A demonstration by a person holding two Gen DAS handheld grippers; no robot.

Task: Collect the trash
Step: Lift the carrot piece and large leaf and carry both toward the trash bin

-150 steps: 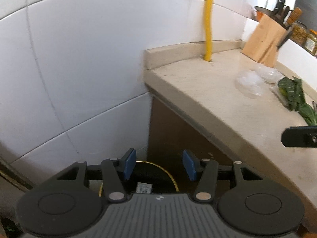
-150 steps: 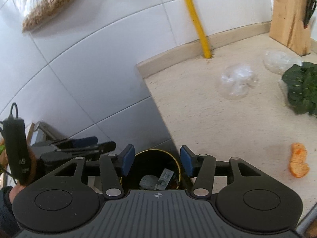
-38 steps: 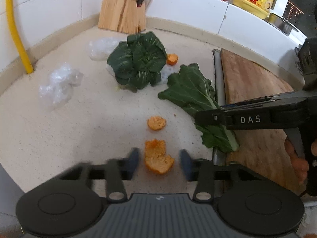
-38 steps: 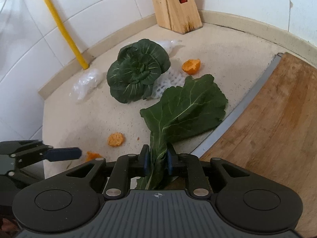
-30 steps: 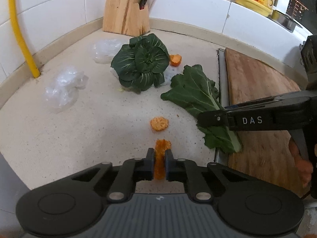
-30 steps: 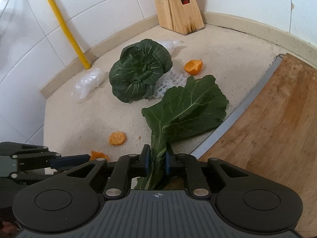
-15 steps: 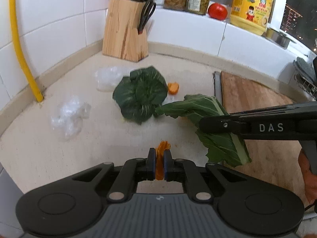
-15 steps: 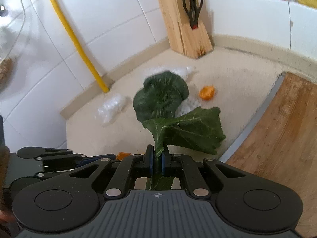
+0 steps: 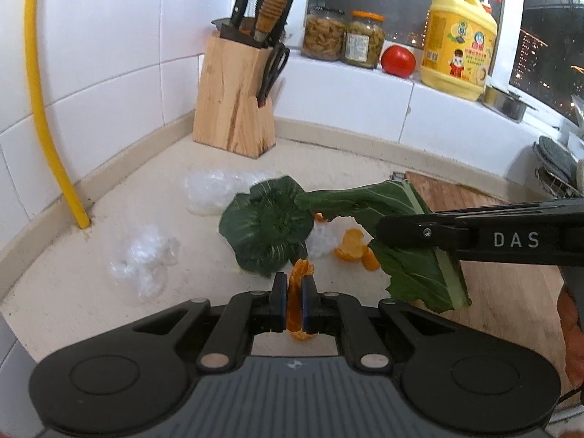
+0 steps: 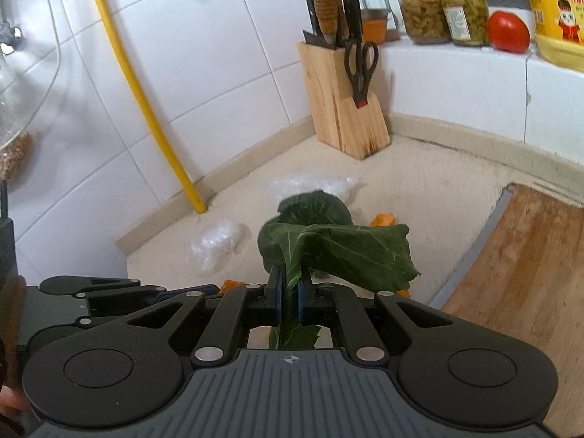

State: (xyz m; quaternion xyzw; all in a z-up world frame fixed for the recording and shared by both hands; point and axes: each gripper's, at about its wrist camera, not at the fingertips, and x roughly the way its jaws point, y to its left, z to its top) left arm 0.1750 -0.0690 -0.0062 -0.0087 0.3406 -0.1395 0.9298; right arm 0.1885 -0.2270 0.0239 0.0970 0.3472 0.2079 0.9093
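The only writing that reads cleanly is "DAS", in pale letters on the side of the right gripper (image 9: pixel 387 234) as it reaches in from the right of the left wrist view; the yellow jug (image 9: pixel 458 38) on the sill carries a printed label with a cartoon child, its characters too small to make out. The left gripper (image 9: pixel 291 294) has its jaws pinched narrow on an orange peel (image 9: pixel 296 299), which stands on edge between the blue pads and pokes out ahead of and below them. The right gripper's jaws are likewise nearly together, clamped on the stalk of a large green leaf (image 10: pixel 343 252), whose blade hangs forward past the tips, clear of the counter (image 9: pixel 73 292). Ahead of the left jaws lie one bok choy head (image 9: pixel 268 231), one white foam net (image 9: pixel 323 239) and what look like three more peel pieces (image 9: pixel 350 242); two crumpled clear plastic wrappers (image 9: pixel 140 255) sit ahead to the left. Farther off stand one knife block (image 9: pixel 235 109), two glass jars (image 9: pixel 343 38) and one tomato (image 9: pixel 398 61). One wooden cutting board (image 10: pixel 525 255) lies to the right.
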